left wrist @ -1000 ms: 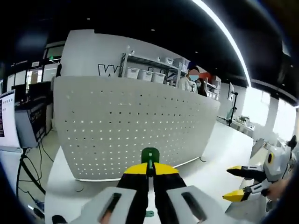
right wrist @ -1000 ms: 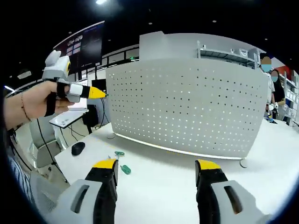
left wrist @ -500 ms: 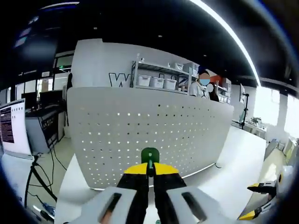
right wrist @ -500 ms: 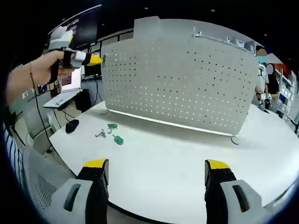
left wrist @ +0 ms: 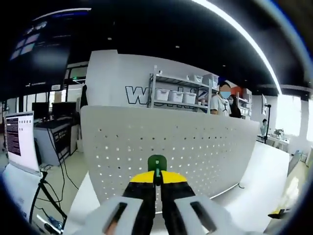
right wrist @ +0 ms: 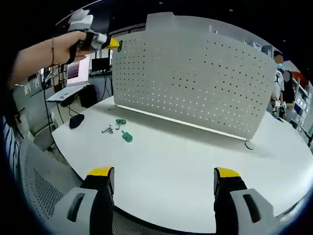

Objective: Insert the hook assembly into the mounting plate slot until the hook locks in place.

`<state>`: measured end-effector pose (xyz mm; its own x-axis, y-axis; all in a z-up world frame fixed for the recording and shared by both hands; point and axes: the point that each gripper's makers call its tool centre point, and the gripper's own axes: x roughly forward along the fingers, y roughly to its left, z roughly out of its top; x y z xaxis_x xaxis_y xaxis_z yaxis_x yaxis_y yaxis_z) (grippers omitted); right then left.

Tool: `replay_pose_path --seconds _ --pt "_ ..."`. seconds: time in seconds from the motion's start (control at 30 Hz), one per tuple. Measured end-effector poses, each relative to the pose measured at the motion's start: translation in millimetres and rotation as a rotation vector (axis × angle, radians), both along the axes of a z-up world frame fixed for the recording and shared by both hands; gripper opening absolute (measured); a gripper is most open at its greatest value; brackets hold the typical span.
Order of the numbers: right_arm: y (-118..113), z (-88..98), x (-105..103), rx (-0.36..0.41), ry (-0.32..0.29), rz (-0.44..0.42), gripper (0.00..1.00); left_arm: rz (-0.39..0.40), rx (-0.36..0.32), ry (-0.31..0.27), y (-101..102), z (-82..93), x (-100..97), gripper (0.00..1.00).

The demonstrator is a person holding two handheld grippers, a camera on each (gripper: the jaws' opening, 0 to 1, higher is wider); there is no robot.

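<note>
Left gripper (left wrist: 157,177) is clamped tight on the green hook (left wrist: 157,163), held up in front of the pegboard (left wrist: 166,147), close to its upper left corner in the right gripper view. Right gripper (right wrist: 164,177) hangs with jaws wide apart over the table (right wrist: 186,161), well back from the pegboard. Loose hooks (right wrist: 122,129) lie on the table near the pegboard's left foot.

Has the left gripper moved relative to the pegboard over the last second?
Yes. In the right gripper view the left gripper, shut on a green hook, has risen from the pegboard's mid-height to near its top left corner.
</note>
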<state>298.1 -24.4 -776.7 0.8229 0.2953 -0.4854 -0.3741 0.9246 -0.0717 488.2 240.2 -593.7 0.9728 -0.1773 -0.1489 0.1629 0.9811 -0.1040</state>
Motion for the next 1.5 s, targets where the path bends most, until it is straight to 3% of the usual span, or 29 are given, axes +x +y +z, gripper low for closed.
replay_pose_path --seconds 0.17,0.97,1.23,1.5 --pt "5 -2.2 0 -0.037 -0.015 0.022 0.8 0.008 0.005 -0.021 0 2.0 13.5 0.01" --pt "6 -2.9 2 -0.039 -0.013 0.029 0.78 0.082 0.02 -0.082 14 30.3 67.1 0.01" --pt "6 -4.6 2 -0.036 -0.004 0.027 0.76 0.121 0.067 -0.124 16 41.2 73.7 0.01" --pt "5 -5.3 2 -0.031 0.001 0.02 0.73 0.151 0.046 -0.125 16 41.6 78.7 0.01"
